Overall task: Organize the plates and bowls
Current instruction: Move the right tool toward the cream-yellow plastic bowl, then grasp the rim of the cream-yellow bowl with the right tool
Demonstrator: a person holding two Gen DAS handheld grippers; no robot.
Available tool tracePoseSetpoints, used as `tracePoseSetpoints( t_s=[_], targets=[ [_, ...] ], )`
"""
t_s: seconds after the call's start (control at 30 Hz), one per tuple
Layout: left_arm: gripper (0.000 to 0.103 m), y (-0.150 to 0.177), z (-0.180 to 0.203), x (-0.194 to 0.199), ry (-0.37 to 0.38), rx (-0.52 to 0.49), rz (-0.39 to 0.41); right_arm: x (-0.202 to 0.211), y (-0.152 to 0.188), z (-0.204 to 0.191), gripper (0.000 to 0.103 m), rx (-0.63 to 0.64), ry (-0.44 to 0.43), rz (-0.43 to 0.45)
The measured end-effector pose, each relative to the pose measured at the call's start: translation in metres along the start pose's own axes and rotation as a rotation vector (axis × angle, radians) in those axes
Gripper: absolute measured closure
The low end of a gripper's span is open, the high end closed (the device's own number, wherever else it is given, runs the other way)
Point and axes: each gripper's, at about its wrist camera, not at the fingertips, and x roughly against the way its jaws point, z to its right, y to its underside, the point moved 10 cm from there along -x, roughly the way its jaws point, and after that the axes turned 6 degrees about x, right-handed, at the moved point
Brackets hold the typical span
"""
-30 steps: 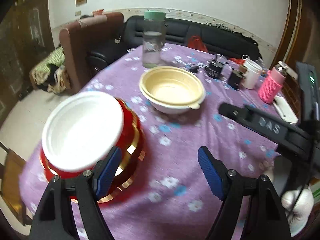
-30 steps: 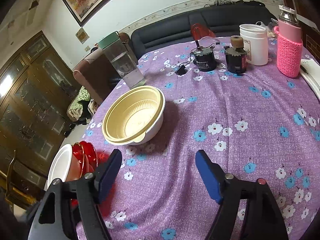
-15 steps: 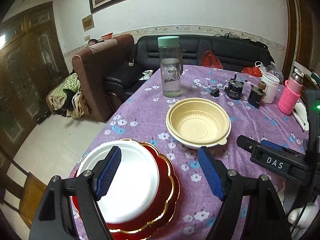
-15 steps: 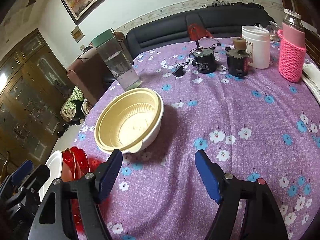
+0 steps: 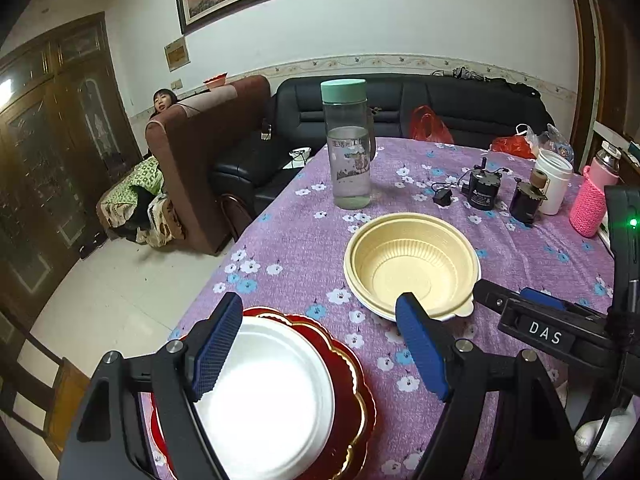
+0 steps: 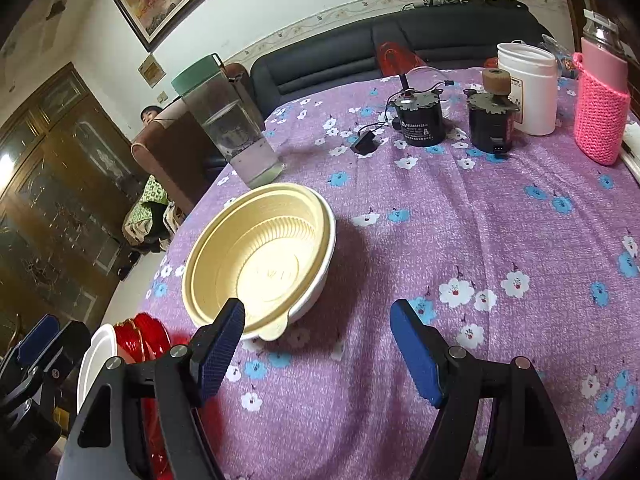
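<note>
A white plate (image 5: 276, 392) lies on a red, gold-rimmed plate (image 5: 354, 396) at the near left edge of the table. My left gripper (image 5: 320, 344) hovers open just above them, its left pad over the white plate's rim, with nothing between the jaws. A yellow bowl (image 5: 404, 264) nested in a white bowl sits farther in. My right gripper (image 6: 320, 350) is open and empty just in front of the yellow bowl (image 6: 260, 260), its left pad near the bowl's tab. In the right wrist view the red plate (image 6: 140, 340) and white plate (image 6: 96, 356) show at lower left.
A purple flowered tablecloth (image 6: 480, 220) covers the table. Behind the bowl stands a water bottle (image 5: 348, 148). Two small motors (image 6: 420, 120), a white jar (image 6: 528, 88) and a pink-sleeved bottle (image 6: 600, 96) stand at the far right. The table edge drops off on the left. A person (image 5: 164, 100) sits behind an armchair.
My left gripper has pulled back and risen from the plate stack, so its view tilted up. The right gripper has moved closer to the yellow bowl. Both stayed open.
</note>
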Motion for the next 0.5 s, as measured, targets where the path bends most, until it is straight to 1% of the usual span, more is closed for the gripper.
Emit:
tracePoseSetpoints(
  t_s=[0.2,0.37,0.4,0.43,0.47,0.5],
  targets=[
    [0.025,-0.001,0.002,-0.002,0.005,-0.009,0.004,-0.014,-0.005,-0.005,0.023,-0.031,-0.046,-0.008],
    [0.025,0.002,0.003,-0.007,0.011,-0.002,-0.017,-0.034,-0.003,-0.009,0.023,-0.045,-0.053,-0.050],
    [0.025,0.003,0.003,-0.008,0.013,0.001,-0.023,-0.040,-0.002,-0.009,0.031,-0.058,-0.063,-0.065],
    [0.025,0.003,0.002,-0.009,0.016,0.004,-0.027,-0.043,0.000,-0.009,0.043,-0.073,-0.077,-0.076],
    [0.025,0.003,0.001,-0.010,0.018,0.010,-0.033,-0.046,0.002,-0.010,0.068,-0.084,-0.094,-0.088],
    [0.025,0.004,0.000,-0.010,0.018,0.013,-0.035,-0.049,0.004,-0.010,0.076,-0.099,-0.120,-0.103]
  ],
)
